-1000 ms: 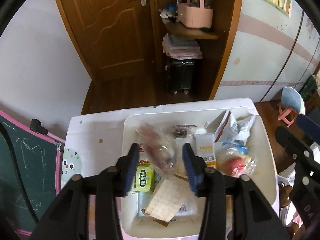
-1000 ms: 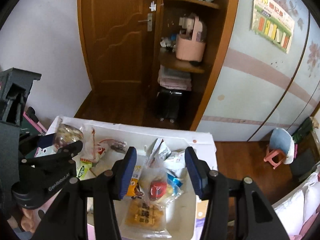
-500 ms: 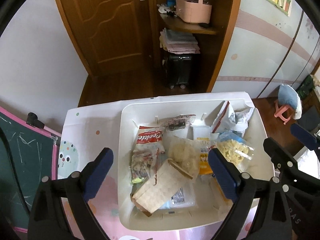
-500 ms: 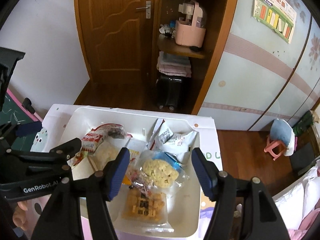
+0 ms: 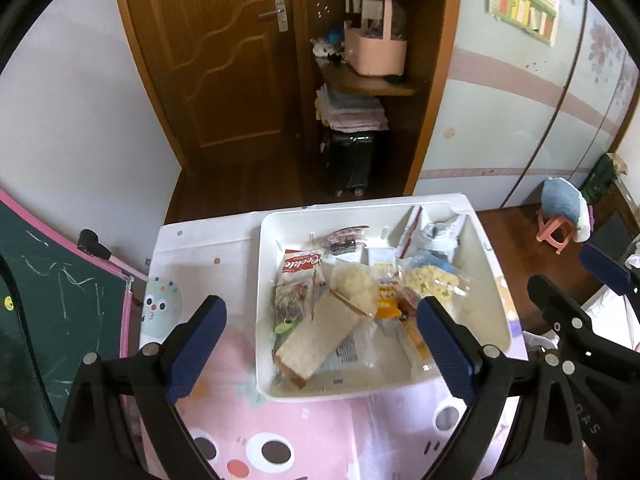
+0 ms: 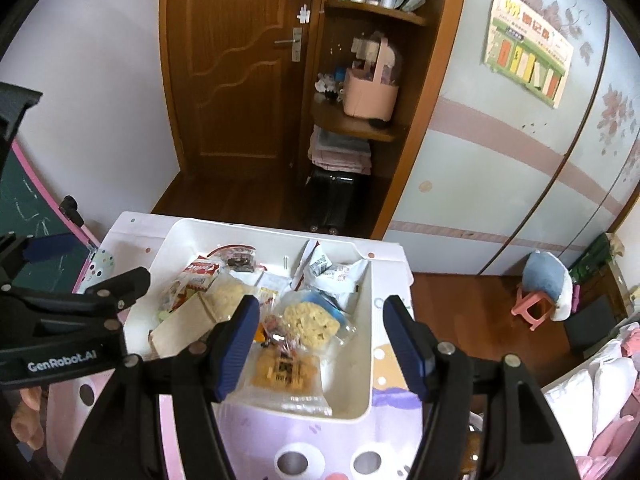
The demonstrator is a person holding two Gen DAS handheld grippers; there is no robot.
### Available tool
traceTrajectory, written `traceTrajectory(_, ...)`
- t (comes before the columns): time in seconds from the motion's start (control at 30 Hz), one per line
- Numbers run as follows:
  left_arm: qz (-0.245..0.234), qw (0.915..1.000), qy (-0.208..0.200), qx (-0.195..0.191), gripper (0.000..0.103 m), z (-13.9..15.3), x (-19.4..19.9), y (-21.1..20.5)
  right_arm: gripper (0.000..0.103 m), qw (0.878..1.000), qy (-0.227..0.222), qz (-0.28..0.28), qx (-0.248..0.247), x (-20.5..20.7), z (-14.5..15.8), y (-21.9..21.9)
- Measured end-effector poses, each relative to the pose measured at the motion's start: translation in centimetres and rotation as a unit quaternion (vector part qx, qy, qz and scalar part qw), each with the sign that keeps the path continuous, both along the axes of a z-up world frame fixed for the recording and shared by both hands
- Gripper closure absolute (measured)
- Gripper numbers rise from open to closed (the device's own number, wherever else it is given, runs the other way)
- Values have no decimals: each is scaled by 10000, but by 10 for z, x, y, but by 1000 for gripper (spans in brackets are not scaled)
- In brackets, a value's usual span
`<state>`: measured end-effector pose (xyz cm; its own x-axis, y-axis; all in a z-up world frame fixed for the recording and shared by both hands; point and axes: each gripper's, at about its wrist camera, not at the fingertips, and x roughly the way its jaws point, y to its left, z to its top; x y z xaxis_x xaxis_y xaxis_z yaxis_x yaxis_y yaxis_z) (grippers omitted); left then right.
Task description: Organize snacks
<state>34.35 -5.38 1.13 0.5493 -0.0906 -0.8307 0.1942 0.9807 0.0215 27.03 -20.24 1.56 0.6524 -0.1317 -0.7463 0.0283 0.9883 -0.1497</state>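
Observation:
A white bin (image 5: pixel 264 312) on the table holds several snack packs. Among them are a red and white cookie pack (image 5: pixel 300 264), a brown paper packet (image 5: pixel 320 332), a clear bag of white puffs (image 5: pixel 354 284) and a bag of yellow puffs (image 5: pixel 432 280). The right wrist view shows the bin (image 6: pixel 370 320) with a yellow cracker pack (image 6: pixel 286 368) at its near end. My left gripper (image 5: pixel 320 320) hangs above the bin's near left side, open wide and empty. My right gripper (image 6: pixel 320 312) is open over the bin's right half, touching no pack.
The table wears a pink cartoon cover (image 5: pixel 280 440). A green chalkboard (image 5: pixel 48 300) stands at its left. Beyond are a wooden door (image 5: pixel 224 60), a shelf with a pink basket (image 5: pixel 376 52), a black suitcase (image 5: pixel 352 164) and a small pink stool (image 5: pixel 556 232) on the floor.
Both grippers let go of the clear snack bags they held over the bin and opened. Both then drew back and upward, so the bin looks smaller and farther.

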Motion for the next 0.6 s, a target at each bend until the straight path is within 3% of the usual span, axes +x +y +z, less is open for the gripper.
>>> traceTrajectory(0.33, -189, 9984, -439, -293, 7, 50, -100, 17, 36, 9993, -346, 160, -64, -85, 32, 7)
traceTrajectory(0.6, -162, 9958, -668, -597, 4, 61, -201, 48, 35, 9985, -444, 283, 128, -168, 27, 20)
